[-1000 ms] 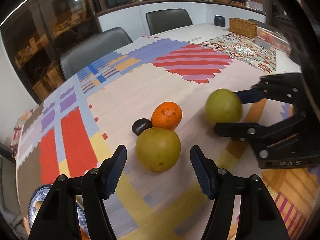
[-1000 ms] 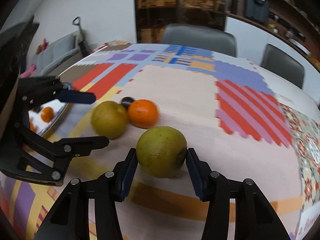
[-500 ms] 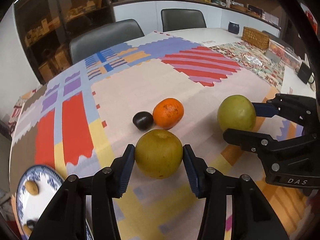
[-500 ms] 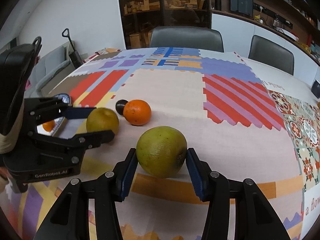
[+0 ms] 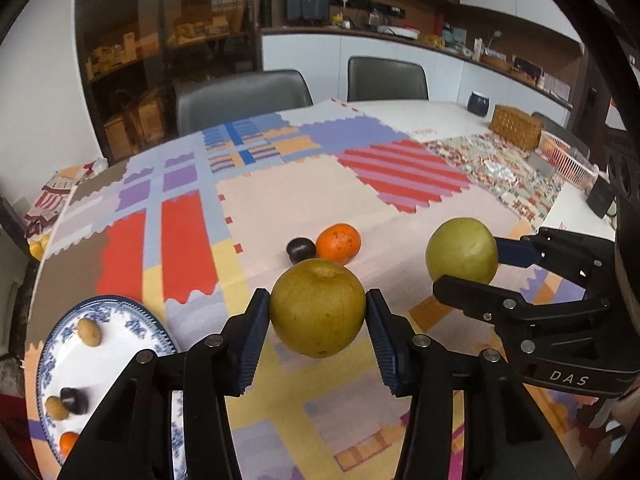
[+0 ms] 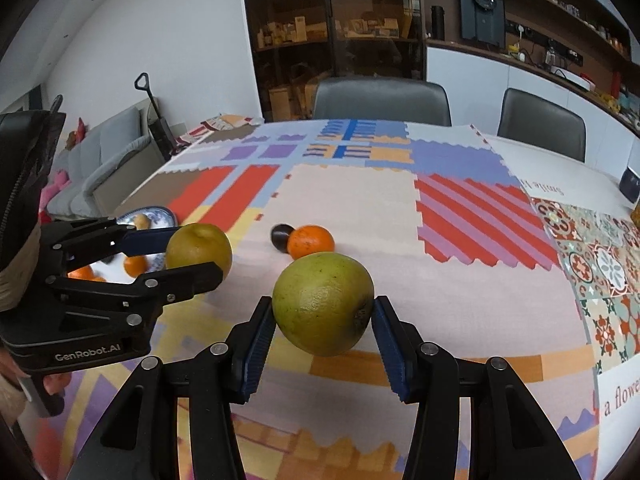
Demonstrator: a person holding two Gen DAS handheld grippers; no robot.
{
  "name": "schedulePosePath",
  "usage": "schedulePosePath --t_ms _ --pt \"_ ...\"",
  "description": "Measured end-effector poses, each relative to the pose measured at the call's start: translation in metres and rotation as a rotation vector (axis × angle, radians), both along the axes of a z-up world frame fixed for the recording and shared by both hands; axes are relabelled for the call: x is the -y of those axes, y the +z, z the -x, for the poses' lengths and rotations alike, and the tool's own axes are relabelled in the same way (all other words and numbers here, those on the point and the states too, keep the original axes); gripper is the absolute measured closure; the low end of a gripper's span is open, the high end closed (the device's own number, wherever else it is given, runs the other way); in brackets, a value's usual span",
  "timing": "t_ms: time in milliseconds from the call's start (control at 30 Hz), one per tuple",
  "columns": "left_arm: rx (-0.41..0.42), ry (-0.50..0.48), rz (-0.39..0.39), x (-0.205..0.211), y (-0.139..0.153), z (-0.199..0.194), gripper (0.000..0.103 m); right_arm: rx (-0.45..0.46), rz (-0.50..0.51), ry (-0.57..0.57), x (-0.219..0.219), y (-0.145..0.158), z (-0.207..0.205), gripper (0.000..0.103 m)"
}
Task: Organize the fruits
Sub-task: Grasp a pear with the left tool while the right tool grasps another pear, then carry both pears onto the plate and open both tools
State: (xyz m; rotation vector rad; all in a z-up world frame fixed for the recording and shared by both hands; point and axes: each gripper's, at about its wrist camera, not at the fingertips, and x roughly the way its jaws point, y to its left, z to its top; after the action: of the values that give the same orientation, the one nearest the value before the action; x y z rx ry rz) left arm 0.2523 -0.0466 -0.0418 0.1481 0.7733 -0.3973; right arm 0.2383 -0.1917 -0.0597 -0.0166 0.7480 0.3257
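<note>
My left gripper [image 5: 318, 330] is shut on a yellow-brown pear [image 5: 318, 308] and holds it above the patchwork cloth. My right gripper [image 6: 324, 330] is shut on a greener pear [image 6: 323, 303], also lifted off the cloth. Each gripper shows in the other's view: the right gripper [image 5: 472, 266] with its green pear [image 5: 462, 250], the left gripper [image 6: 190, 254] with its yellow pear [image 6: 199, 251]. An orange [image 5: 338, 242] and a small dark fruit [image 5: 301, 249] lie together on the cloth beyond both grippers. A blue-and-white plate [image 5: 132, 318] at the left table edge holds several small fruits.
Two grey chairs [image 5: 244, 98] stand behind the table. At the far right stand a wicker basket [image 5: 516, 126], a white wire basket [image 5: 568, 158] and a dark jar [image 5: 478, 103]. A sofa [image 6: 92, 168] lies off the table's left side.
The left gripper's jaws shut on the yellow pear and lifted it off the cloth. The right gripper rose with the green pear. The plate has come fully into the left wrist view.
</note>
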Motion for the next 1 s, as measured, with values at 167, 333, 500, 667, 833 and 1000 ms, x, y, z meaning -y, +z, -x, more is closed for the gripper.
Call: schedulePosePath --t_ms 167,333,500,667,833,1000 --pt "0.022 0.039 0.022 -0.015 0.012 0.014 0.055 0.023 -0.021 0.015 -0.01 0.014 0.011 0.053" --pt "0.048 0.09 0.029 -0.035 0.024 0.028 0.055 0.037 -0.037 0.039 -0.024 0.025 0.017 0.053" --pt "0.08 0.136 0.029 -0.058 0.034 0.04 0.055 0.052 -0.047 0.073 -0.044 0.034 0.022 0.053" --pt "0.096 0.187 0.03 -0.082 0.041 0.049 0.055 0.072 -0.058 0.106 -0.067 0.045 0.024 0.053" --pt "0.102 0.233 0.03 -0.107 0.045 0.054 0.055 0.085 -0.066 0.136 -0.089 0.053 0.023 0.053" --pt "0.107 0.277 0.03 -0.133 0.044 0.056 0.055 0.083 -0.077 0.166 -0.112 0.055 0.018 0.053"
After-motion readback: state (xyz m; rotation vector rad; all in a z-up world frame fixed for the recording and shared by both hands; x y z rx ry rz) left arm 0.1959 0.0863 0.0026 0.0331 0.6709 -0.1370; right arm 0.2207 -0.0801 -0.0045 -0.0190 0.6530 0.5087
